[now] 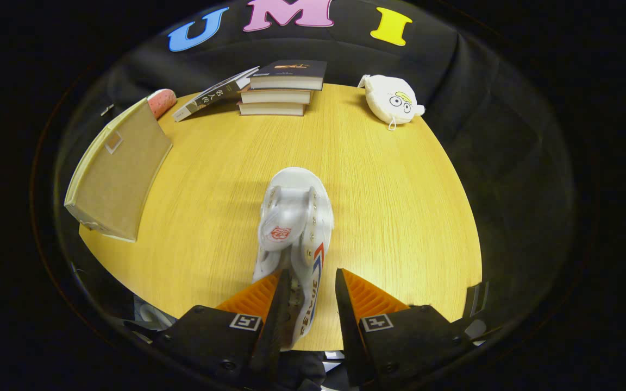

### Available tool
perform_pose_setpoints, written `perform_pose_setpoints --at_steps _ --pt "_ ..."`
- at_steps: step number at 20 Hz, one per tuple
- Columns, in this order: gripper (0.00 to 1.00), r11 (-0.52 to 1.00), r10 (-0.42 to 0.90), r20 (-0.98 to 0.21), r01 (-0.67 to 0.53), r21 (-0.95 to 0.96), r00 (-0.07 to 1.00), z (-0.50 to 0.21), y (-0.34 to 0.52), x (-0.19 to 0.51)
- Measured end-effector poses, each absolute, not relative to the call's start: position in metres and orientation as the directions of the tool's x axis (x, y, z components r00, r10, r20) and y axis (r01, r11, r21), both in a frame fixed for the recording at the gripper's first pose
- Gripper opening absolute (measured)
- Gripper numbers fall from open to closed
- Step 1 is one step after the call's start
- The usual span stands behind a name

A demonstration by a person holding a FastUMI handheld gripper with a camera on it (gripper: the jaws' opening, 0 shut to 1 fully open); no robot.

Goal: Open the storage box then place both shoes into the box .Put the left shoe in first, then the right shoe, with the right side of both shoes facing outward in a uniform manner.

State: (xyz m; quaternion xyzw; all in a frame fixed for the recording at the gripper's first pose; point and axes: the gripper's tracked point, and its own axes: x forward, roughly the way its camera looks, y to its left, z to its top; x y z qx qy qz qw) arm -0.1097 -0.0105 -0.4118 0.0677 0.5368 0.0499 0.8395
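Tool (309, 285) open around one white shoe (293, 228) mid-worktop (400, 206); one box (114, 171) at left edge; four books (280, 87) and one plush (392, 100) along far edge.

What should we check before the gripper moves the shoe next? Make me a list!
1. Shoe between the fingers: ok, its heel sits between them.
2. Gripper squeezing it: cannot tell; the right finger looks apart from the shoe.
3. Storage box open: cannot tell, it looks closed from here.
4. Left or right shoe: cannot tell.
5. Way to the box free of the books and plush toy: ok.
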Motion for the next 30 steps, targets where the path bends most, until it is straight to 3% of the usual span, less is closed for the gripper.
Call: perform_pose_setpoints --at_steps 3,8,9,12,18,23,30 --pt "0.52 0.986 0.145 -0.882 0.009 0.166 0.448 -0.423 -0.006 -0.081" --pt "0.08 0.978 0.102 -0.888 0.118 0.173 0.449 -0.433 -0.009 -0.067" --pt "0.06 0.97 0.119 -0.888 0.137 0.199 0.443 -0.43 -0.008 -0.068" --pt "0.06 0.936 0.172 -0.884 0.208 0.284 0.434 -0.412 -0.003 -0.071" --pt "0.06 0.928 0.181 -0.826 0.185 0.324 0.534 -0.321 0.004 -0.059" --pt "0.06 0.909 0.252 -0.725 0.1 0.404 0.64 -0.229 0.043 -0.019" --pt "0.06 0.867 0.403 -0.627 -0.058 0.495 0.667 -0.123 0.142 0.027"
